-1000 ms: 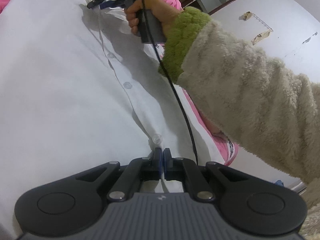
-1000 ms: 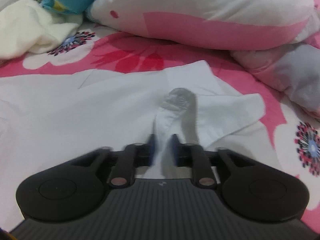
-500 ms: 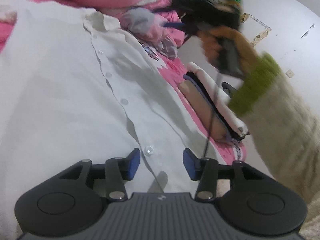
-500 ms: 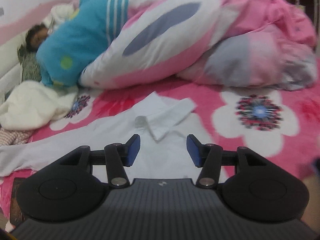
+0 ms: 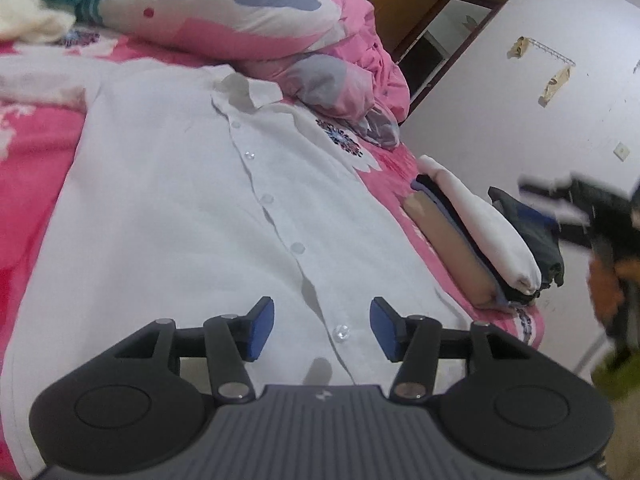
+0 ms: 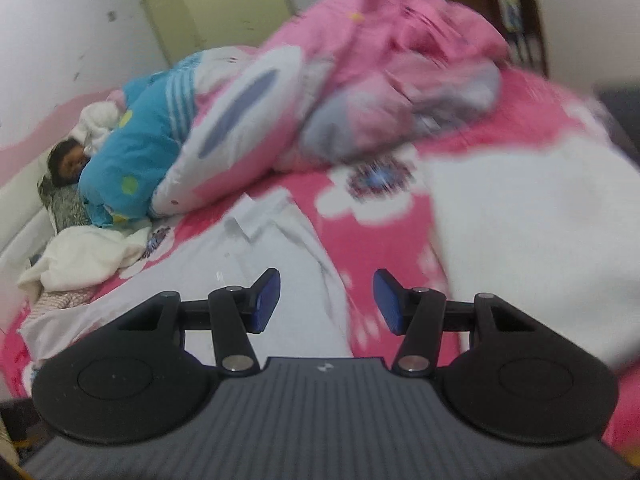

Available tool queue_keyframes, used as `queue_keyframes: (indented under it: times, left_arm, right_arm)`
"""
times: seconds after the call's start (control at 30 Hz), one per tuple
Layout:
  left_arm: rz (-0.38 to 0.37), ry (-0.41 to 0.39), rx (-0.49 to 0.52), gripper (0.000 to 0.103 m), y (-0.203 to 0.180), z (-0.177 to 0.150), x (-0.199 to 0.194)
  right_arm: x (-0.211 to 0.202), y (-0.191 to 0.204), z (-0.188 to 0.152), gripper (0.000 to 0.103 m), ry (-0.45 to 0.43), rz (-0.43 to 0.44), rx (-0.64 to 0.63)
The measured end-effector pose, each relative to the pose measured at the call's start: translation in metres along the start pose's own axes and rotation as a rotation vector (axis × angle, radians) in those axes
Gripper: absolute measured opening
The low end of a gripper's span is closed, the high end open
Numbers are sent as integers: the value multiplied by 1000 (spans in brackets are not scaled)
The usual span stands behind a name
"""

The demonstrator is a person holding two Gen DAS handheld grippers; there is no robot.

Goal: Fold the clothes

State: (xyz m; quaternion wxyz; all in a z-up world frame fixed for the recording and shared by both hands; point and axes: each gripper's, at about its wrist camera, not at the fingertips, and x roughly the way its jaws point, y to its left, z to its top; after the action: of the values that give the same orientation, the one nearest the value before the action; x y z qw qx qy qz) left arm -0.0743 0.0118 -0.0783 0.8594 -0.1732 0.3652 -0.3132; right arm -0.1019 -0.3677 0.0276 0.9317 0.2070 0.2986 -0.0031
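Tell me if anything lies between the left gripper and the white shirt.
Nothing visible does. The left gripper hangs open right above the white shirt, near its button strip. The stack of folded clothes sits off to the side.

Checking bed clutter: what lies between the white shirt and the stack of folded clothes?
In the left wrist view, only a bare strip of pink floral bedspread separates the white shirt from the stack of folded clothes.

Shirt [image 5: 168,216] lies flat on the bed [image 5: 32,152], quilt [image 5: 248,20] heaped behind its collar [image 5: 248,88], folded stack [image 5: 472,236] right of it.
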Motion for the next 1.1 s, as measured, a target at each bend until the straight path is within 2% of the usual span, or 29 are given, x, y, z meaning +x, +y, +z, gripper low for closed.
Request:
queue_keyframes:
  times: [0.2, 0.33, 0.43, 0.6, 0.67, 0.7, 0.73, 0.83, 0.97, 1.1]
  left_arm:
    - [13, 18, 198, 52, -40, -5, 13]
    - [55, 50, 365, 48, -65, -17, 33]
    - [103, 96, 408, 47, -70, -26, 46]
    - [143, 120, 399, 47, -68, -29, 52]
    - [149, 129, 387, 47, -67, -28, 54]
    - [152, 132, 381, 47, -66, -27, 54]
    - [155, 136, 375, 47, -66, -26, 55]
    - [170, 145, 377, 47, -66, -25, 56]
    - [189, 153, 380, 47, -69, -24, 57]
    - [198, 155, 388, 47, -71, -24, 57]
  right_arm:
    - [0, -51, -78, 51, 103, -21, 165]
    - [7, -73, -109, 51, 120, -17, 244]
    - [6, -73, -122, 51, 103, 13, 219]
    - [-1, -62, -132, 49, 102, 49, 113]
    - [-4, -61, -135, 36, 91, 56, 99]
    - [-6, -61, -137, 16, 83, 57, 96]
    - [-8, -61, -138, 4, 75, 58, 92]
    - [-14, -60, -142, 1, 49, 61, 83]
    - [-44, -58, -136, 0, -36, 97, 93]
    - [-24, -73, -145, 1, 26, 61, 133]
